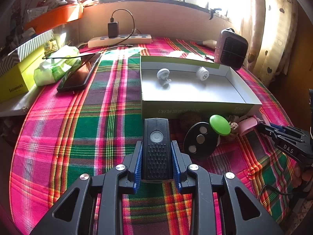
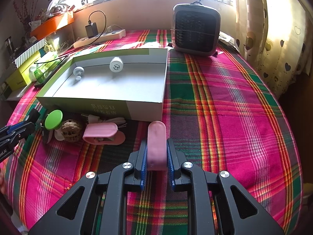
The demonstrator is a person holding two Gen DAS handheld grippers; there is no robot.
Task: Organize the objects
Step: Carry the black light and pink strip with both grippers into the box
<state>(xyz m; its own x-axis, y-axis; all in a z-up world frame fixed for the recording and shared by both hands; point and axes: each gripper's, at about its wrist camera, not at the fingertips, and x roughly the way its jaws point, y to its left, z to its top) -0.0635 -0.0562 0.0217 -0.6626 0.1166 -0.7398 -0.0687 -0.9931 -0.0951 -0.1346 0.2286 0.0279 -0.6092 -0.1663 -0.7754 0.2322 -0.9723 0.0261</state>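
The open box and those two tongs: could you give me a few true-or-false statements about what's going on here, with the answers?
1. The left tongs grip a black remote. True.
2. The right tongs are empty. False: they are shut on a pink case.
3. The open box holds two small white items. True: a white knob and a white cap.
4. The green lid lies inside the box. False: it sits on the cloth outside the box's near wall.
5. A small heater stands beyond the box's far right corner. True.
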